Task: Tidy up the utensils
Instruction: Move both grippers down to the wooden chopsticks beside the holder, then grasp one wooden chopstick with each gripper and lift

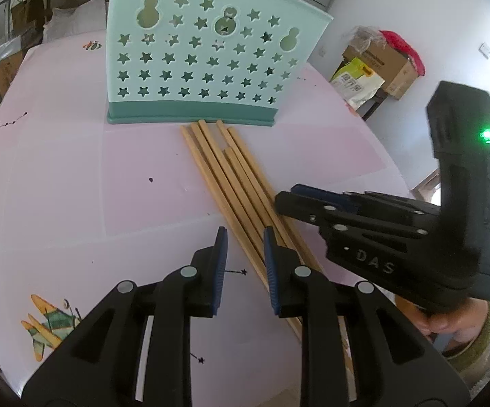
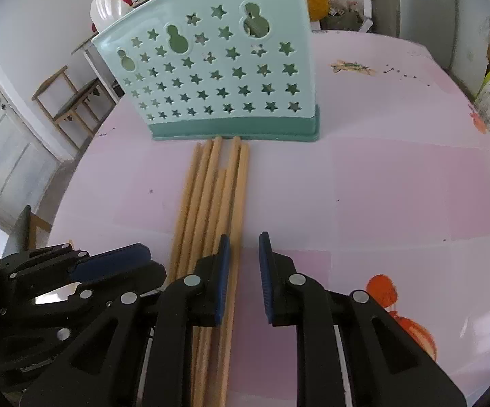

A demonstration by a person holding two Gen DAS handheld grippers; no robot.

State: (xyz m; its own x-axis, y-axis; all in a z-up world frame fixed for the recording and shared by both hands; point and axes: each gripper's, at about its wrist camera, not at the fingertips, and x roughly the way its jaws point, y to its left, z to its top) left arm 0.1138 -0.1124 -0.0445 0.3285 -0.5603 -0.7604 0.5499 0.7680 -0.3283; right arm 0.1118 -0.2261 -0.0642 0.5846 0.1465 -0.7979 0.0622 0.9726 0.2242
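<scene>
Both tools empty: your left tool (image 1: 245,264) and right tool (image 2: 244,273) hover with jaws slightly apart over the chopsticks (image 2: 211,203), gripping nothing. Six sticks lie on the surface (image 2: 380,186) just ahead, ends against the holder (image 2: 218,78). None racked yet.

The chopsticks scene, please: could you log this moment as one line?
chopsticks: flat on table, ends against holder | left gripper: open, empty | right gripper: open, empty
</scene>
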